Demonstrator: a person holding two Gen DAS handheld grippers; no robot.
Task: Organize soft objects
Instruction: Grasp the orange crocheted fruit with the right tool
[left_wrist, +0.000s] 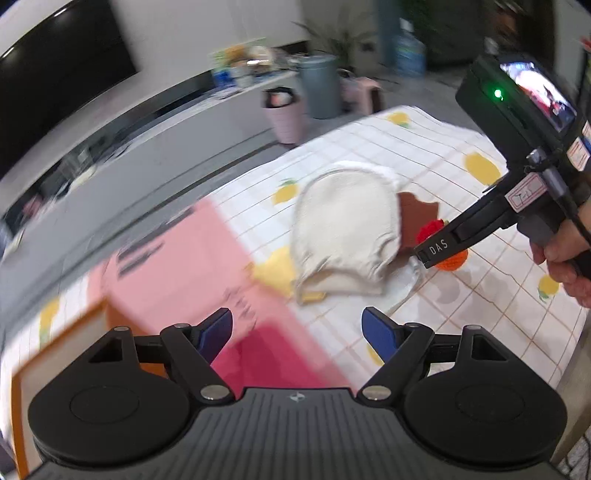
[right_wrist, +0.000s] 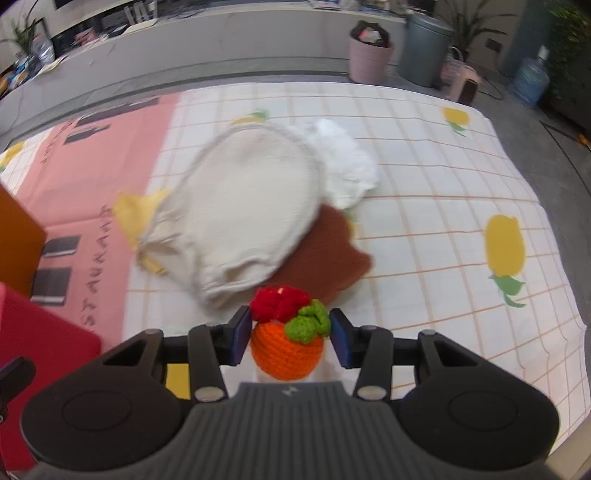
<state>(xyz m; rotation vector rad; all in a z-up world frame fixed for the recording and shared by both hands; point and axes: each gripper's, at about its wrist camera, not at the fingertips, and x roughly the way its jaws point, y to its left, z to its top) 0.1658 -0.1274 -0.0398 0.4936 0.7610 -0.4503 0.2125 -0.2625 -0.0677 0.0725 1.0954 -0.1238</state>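
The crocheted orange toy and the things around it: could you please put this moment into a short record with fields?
surface: checked cloth with lemon print
held item: crocheted orange toy, red and green top, between the right tongs
right tongs: closed on the toy
left tongs: open, nothing between them
pile: cream fabric pouch lying over a brown cloth, white fluffy item behind
left side: pink mat
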